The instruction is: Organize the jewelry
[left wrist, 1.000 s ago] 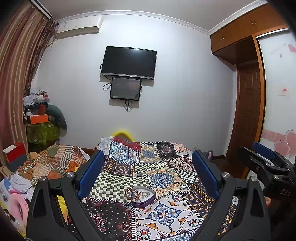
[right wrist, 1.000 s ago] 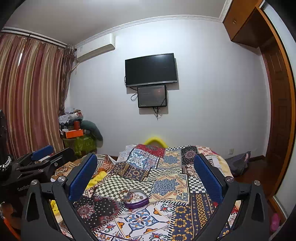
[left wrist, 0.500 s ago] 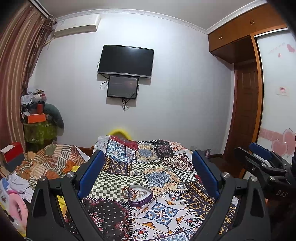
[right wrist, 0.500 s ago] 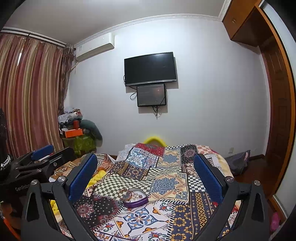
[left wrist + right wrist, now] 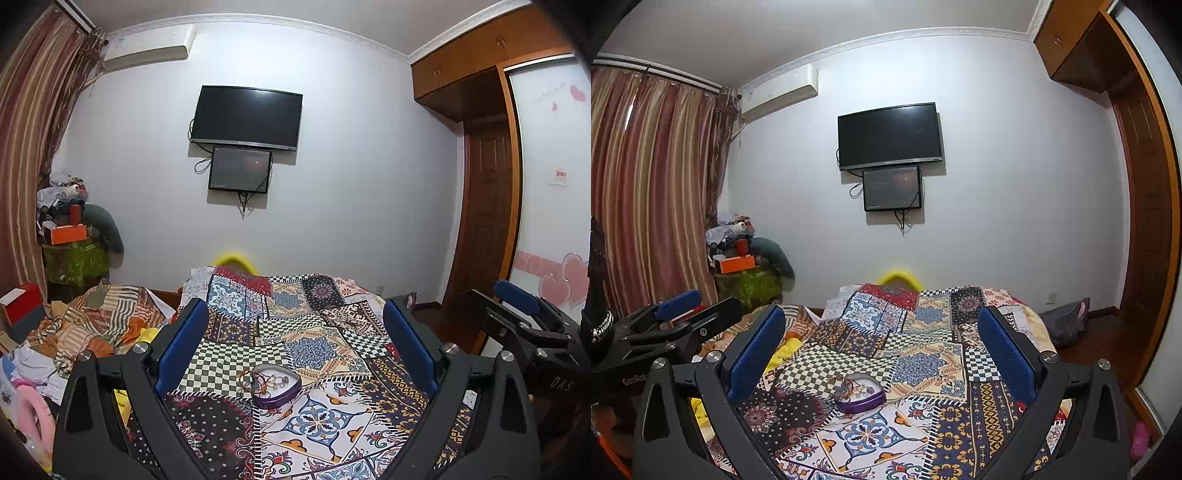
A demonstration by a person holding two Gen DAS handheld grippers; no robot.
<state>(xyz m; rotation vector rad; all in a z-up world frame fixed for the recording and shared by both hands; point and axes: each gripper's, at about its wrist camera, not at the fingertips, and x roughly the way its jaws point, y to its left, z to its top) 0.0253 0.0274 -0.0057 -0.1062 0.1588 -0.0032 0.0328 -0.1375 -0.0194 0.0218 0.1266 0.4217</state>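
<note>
Purple heart-shaped jewelry tin [image 5: 276, 386], lid off, sits on the patchwork-print bedspread [image 5: 314, 347] with tangled beaded pieces inside (individual items too small to tell). Left gripper [image 5: 291, 345] and right gripper [image 5: 882, 345] both spread wide, empty, held above the bed short of the tin.

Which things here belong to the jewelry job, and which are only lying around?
Belong to the job:
- purple heart-shaped box on the patchwork bedspread
- jewelry heaped in it
- left tool and right tool, both open

Lying around:
- crumpled striped bedding
- orange box on the corner pile
- dark bag on the floor
- wall TV
</note>
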